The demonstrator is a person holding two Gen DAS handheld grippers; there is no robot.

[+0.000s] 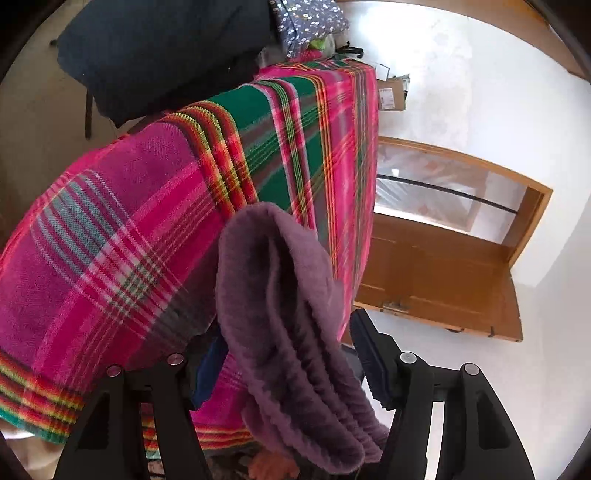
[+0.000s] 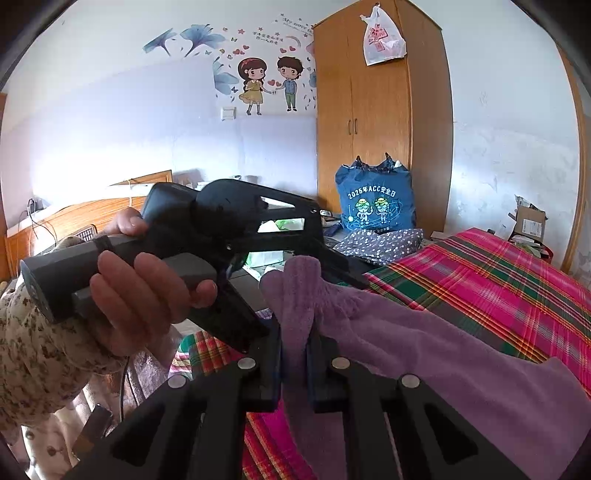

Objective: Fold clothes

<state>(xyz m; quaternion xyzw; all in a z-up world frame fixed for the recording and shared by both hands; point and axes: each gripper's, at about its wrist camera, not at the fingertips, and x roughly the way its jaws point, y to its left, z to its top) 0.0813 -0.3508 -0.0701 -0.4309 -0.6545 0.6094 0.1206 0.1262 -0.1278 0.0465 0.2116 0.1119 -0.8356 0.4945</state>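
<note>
Right wrist view: right gripper [image 2: 295, 363] pinches the purple fleece garment [image 2: 424, 332] over the plaid blanket [image 2: 480, 266]. Left gripper [image 1: 284, 369] stands wide, fleece draped between its fingers.

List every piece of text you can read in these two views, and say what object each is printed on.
"2025年ACC安全日": on the blue bag by the wardrobe.
Wall sticker script: too small to read.
White plastic bag red print: blurred.
Cardboard box label: illegible.

blue bag [image 2: 375, 201], apparently "2025年ACC安全日"
</note>
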